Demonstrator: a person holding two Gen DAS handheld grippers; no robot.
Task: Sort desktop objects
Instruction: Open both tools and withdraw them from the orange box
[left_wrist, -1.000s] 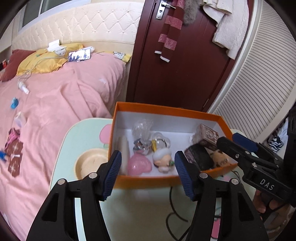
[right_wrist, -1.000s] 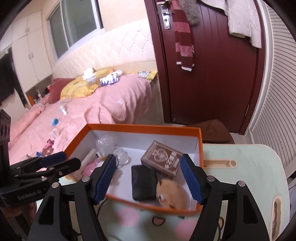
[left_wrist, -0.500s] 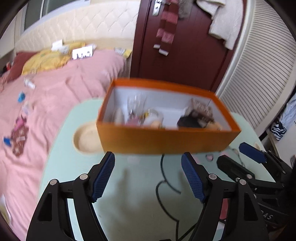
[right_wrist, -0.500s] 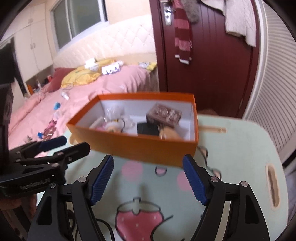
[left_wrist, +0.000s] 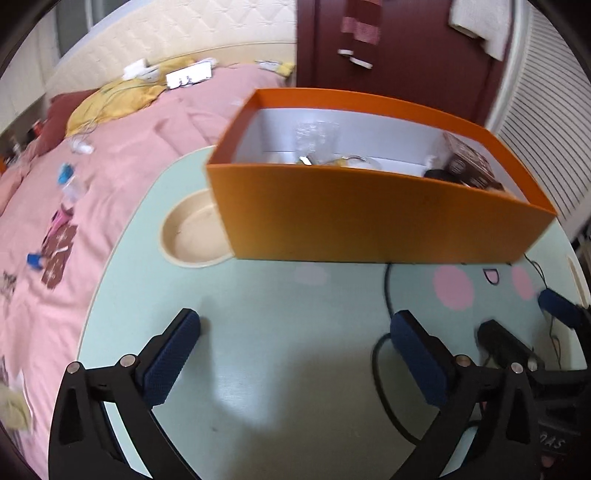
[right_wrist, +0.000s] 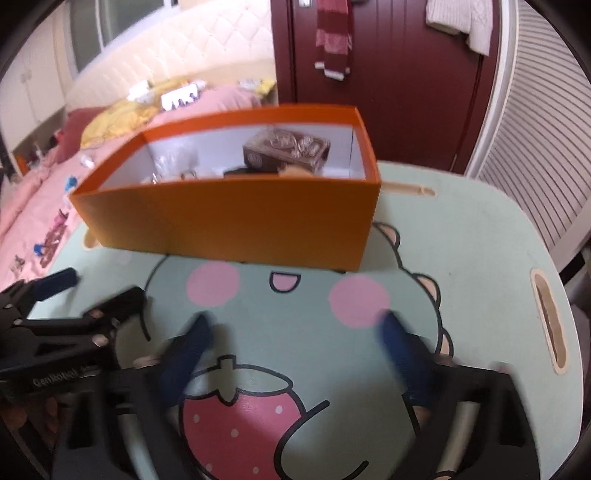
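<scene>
A bed with a pink quilt (left_wrist: 155, 122), a dark red wooden door (right_wrist: 406, 74) and a white slatted wall panel (right_wrist: 546, 147) form the backdrop.

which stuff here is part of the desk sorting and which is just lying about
Part of the job:
- orange box on the table
- brown patterned box inside it
- black item inside it
- clear plastic item inside it
- left gripper and right gripper, both opening, nothing between them

Just lying about:
- bed with its clutter
- scarf on the door
- towel

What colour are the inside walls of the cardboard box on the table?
White inside the orange cardboard box, shown best in the right wrist view.
</scene>
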